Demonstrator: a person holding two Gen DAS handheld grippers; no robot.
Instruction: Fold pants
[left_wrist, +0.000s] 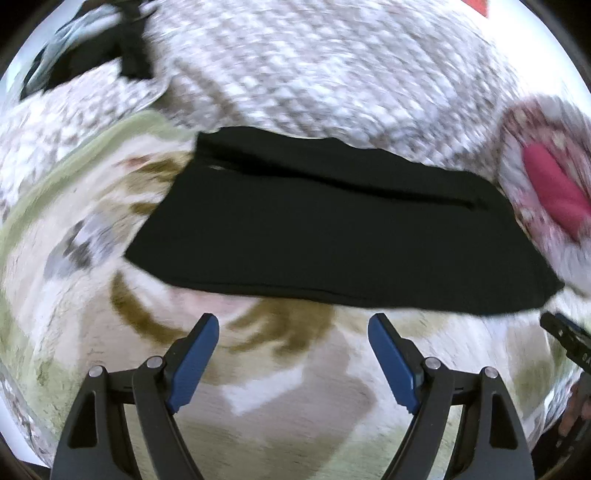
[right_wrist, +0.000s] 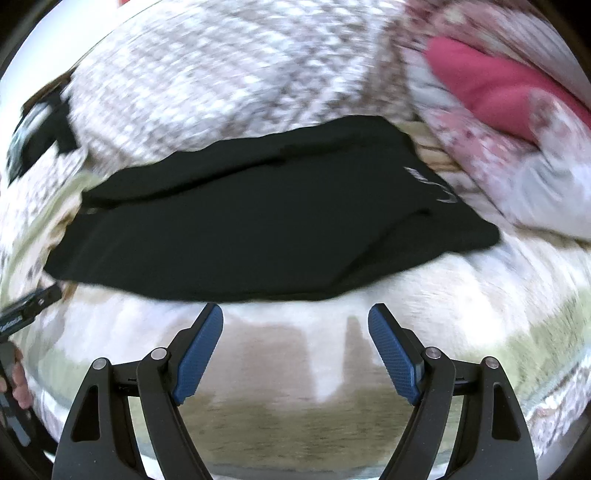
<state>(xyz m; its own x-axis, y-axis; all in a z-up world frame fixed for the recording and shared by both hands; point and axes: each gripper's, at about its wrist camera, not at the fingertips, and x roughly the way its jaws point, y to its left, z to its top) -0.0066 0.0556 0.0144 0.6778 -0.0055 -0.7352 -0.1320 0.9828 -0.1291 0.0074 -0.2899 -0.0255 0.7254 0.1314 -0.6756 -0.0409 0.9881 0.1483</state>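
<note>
Left wrist view: my left gripper (left_wrist: 293, 319) and right gripper (right_wrist: 295, 310) are hovering wide open, empty, near the folded black pants (left_wrist: 332, 236) on the bed (left_wrist: 295, 398).

Support surface is a bed (left_wrist: 280, 391), covered by a sheet with a cream, olive and brown pattern. Black pants (left_wrist: 332, 236) lie flat on the sheet, folded into a wide band. Behind them a white-and-grey checked blanket (left_wrist: 314, 66) covers the far part of the bed. A floral pillow (right_wrist: 524, 155) with a pink patch sits by the pants' right end. Another black item (left_wrist: 92, 55) lies far left on the blanket, blurred.
</note>
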